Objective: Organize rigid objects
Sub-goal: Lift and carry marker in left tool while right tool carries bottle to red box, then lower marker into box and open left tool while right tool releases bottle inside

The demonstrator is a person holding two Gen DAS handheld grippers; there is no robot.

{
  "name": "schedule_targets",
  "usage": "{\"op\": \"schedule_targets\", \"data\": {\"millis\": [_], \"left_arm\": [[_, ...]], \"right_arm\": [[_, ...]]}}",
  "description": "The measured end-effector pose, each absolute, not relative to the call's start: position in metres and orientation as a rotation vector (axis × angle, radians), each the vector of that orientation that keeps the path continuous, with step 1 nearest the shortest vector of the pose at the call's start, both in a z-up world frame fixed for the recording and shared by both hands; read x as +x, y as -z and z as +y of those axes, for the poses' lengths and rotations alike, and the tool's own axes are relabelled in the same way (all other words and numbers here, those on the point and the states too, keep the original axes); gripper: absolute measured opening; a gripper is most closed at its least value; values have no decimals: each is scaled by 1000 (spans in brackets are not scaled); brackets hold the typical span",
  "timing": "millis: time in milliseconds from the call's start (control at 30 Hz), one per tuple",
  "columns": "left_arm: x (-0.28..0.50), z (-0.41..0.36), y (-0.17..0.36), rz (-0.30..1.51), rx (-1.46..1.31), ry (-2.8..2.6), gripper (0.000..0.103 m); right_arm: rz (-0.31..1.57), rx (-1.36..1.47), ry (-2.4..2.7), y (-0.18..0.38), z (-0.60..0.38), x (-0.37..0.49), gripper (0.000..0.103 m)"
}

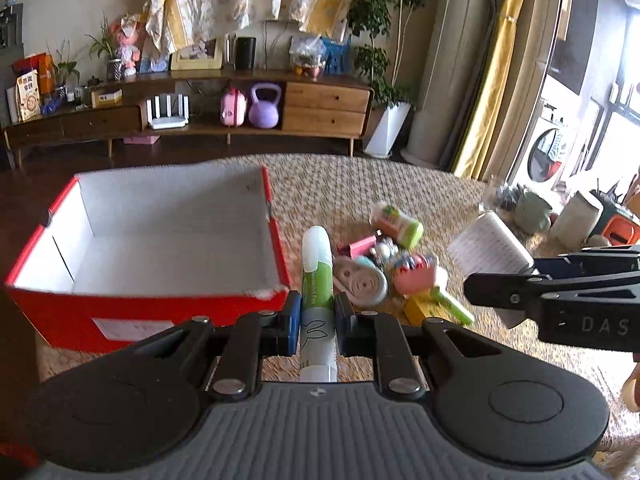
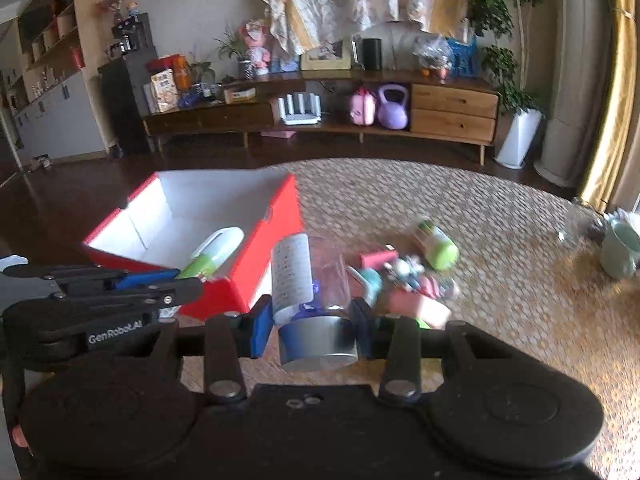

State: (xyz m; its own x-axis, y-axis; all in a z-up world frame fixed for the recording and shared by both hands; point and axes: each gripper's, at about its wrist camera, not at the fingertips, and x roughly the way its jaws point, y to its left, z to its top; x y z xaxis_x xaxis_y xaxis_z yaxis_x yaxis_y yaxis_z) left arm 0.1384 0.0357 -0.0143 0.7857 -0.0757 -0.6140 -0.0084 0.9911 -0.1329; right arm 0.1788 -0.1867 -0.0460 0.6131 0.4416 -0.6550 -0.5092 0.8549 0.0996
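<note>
Left gripper [image 1: 317, 322] was clenched mid-barrel on a white-and-green plastic correction pen [image 1: 317, 280], held just beside the red cardboard box [image 1: 160, 308]. It looked light, stiff and a bit slick. Right gripper [image 2: 310, 316] was grasping a clear jar with a metal lid [image 2: 312, 300]; it seemed breakable, so gripping near the lid looked safest.

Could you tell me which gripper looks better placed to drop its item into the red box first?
Probably the left gripper: its green-and-white pen sits beside the red box, whereas the right gripper, holding the clear container, is farther off.
</note>
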Motion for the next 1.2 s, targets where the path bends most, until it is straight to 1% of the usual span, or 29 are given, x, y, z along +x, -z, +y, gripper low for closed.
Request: {"op": "schedule_targets", "data": {"millis": [300,533,867,1200], "left_arm": [[157,81,-5,654,-146,-13,18],[178,125,-7,669,-131,-81,18],[223,184,12,738,-84,-169,18],[259,221,52,867,-60,-192,18]], "right_arm": [[702,-152,-603,34,-129,190,41],[720,-182,-638,41,-79,210,41],[807,-244,-646,83,-7,258,41],[902,-318,-650,130,46,291,41]]}}
